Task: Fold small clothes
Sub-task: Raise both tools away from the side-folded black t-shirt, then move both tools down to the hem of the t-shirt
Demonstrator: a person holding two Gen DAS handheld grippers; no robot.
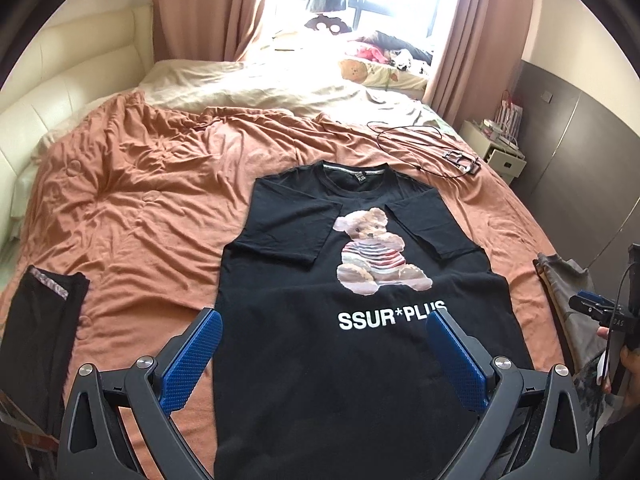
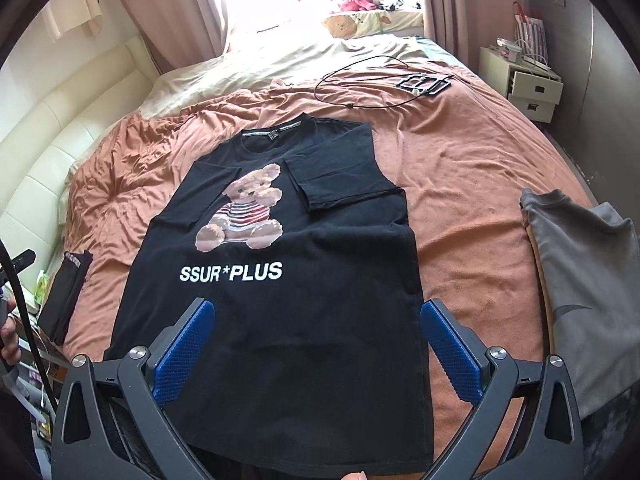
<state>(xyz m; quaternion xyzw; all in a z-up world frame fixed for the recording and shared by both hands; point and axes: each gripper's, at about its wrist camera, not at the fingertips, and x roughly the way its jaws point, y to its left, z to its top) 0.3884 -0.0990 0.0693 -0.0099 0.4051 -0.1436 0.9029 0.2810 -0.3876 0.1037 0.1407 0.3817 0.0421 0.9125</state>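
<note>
We're in a home bedroom: a big bed with rumpled covers, pink curtains at a bright window, a nightstand alongside.

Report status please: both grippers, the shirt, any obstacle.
Left gripper open, right gripper open, both empty above the hem. Black T-shirt flat on the bed, both sleeves folded in. Nothing on the shirt; cable lies beyond the collar.

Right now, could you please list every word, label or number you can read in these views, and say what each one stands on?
"SSUR*PLUS": white print on the chest of the black T-shirt, below the teddy bear graphic.
Neck label inside the collar: too small to read.
"OAS", partly visible: on the right tongs, seen from the left wrist.
</note>
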